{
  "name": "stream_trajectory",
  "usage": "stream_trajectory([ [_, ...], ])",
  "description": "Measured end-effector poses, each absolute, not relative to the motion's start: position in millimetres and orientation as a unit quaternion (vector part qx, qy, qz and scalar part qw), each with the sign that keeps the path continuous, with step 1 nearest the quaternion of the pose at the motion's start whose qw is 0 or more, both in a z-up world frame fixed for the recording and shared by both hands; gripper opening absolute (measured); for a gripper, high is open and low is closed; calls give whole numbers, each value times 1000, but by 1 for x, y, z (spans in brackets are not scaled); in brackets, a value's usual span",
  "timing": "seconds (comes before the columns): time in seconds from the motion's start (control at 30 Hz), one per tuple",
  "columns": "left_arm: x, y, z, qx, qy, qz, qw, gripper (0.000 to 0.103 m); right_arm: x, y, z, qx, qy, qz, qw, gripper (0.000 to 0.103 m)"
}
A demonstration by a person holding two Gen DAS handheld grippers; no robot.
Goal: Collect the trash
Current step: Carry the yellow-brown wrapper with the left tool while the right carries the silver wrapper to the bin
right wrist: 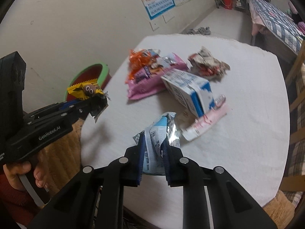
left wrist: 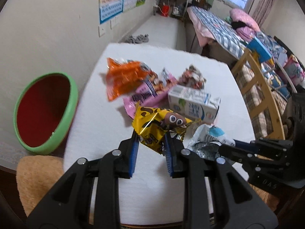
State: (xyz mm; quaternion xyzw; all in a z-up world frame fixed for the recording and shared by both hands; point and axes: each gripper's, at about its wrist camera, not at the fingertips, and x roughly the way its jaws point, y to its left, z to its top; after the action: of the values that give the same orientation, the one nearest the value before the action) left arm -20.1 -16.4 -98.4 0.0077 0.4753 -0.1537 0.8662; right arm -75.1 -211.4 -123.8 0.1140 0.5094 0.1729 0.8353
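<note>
Left hand-held gripper (left wrist: 151, 140) pinches a crinkly yellow wrapper (left wrist: 160, 124); the right hand-held gripper (right wrist: 153, 149) seemingly clamps a foil-lined blue packet (right wrist: 156, 131).

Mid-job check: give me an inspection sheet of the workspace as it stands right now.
Surface: white table, wrappers piled mid-table.
Job's things: yellow wrapper in left gripper; blue-and-silver wrapper in right gripper; green-rimmed bin on the floor, left of the table.
Clutter: orange wrapper, pink bag, milk carton, crumpled wrapper, pink-white packet, all on the table.
Grippers: both shut on wrappers.
Cables: nothing seen.
Surroundings: bed, wall posters, wooden frame.
</note>
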Motion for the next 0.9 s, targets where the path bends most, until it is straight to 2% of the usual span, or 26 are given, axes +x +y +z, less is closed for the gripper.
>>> stream_trajectory([
  [0.9,-8,65,-60,-13,421,-54,905,24,-45,-129,-38,28,421,201,884,18],
])
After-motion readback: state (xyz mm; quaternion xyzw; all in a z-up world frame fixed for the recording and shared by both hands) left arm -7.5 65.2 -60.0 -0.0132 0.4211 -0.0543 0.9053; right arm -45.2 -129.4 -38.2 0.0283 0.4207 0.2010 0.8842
